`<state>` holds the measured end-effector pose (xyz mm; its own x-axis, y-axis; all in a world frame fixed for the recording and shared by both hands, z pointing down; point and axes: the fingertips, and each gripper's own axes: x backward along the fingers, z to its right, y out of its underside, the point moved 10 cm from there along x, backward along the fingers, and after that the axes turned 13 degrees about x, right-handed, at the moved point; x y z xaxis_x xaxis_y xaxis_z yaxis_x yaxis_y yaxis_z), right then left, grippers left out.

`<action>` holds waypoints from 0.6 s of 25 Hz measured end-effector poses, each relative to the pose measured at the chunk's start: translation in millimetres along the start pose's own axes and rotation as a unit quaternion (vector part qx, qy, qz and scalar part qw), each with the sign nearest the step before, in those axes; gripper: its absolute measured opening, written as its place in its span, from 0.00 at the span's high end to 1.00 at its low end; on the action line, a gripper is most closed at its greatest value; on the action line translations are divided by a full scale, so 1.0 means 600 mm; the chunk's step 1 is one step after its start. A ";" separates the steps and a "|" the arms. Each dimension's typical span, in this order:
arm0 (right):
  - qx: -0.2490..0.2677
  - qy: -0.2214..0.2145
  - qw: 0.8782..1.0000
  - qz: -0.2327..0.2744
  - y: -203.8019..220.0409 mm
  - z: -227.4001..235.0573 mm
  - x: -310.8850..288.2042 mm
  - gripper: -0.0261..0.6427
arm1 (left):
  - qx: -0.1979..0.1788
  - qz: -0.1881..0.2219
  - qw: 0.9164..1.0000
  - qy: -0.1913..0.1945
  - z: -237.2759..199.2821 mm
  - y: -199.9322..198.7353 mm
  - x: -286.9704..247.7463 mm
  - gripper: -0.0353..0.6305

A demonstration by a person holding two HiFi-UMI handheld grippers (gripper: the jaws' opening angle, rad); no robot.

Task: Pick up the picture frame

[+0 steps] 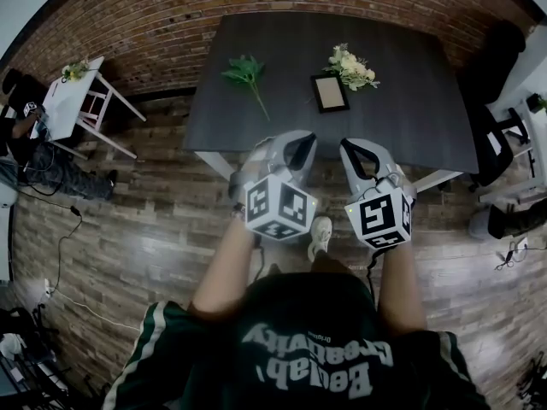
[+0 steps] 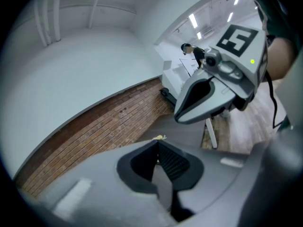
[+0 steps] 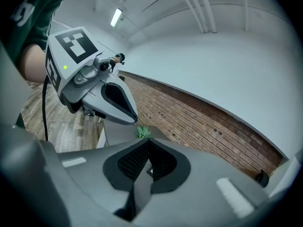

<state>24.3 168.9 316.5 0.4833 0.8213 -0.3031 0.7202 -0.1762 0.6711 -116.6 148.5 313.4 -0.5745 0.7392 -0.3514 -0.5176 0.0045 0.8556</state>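
A person in a dark green printed shirt (image 1: pixel 299 357) stands on a wood-plank floor (image 1: pixel 154 229) before a dark grey rectangular desk (image 1: pixel 410 101) set against a red brick wall (image 1: pixel 171 15), with a grey handheld left gripper (image 1: pixel 293 146) and a matching right gripper (image 1: pixel 359 156) side by side, close together. Both point towards the desk and are short of its near edge, over the floor. The small dark-rimmed rectangular picture frame (image 1: pixel 330 92) lies flat near the middle of the desk, well apart from both grippers, just beside a bouquet of cream and white flowers (image 1: pixel 350 68) on its right; a green leafy sprig (image 1: pixel 246 73) lies farther left. In the left gripper view its black fingers (image 2: pixel 173 163) are pressed together with nothing between them. The right gripper's ribbed black fingers (image 3: pixel 133 162) are likewise closed on nothing. A small white side table (image 1: pixel 64 105) stands off to the left by the wall.
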 end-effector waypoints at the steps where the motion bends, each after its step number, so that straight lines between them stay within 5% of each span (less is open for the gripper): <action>1: 0.000 -0.002 1.000 0.001 0.004 0.006 -0.008 0.95 | 0.001 -0.001 1.000 -0.001 -0.005 -0.001 -0.008 0.94; 15: 0.000 -0.025 1.000 0.018 0.061 0.115 -0.126 0.95 | 0.006 -0.022 1.000 -0.018 -0.083 -0.022 -0.141 0.94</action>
<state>48.4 63.1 317.5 0.5334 0.7862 -0.3120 0.7017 -0.2053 0.6823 -92.5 52.3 313.0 -0.5274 0.7621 -0.3755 -0.5349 0.0456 0.8437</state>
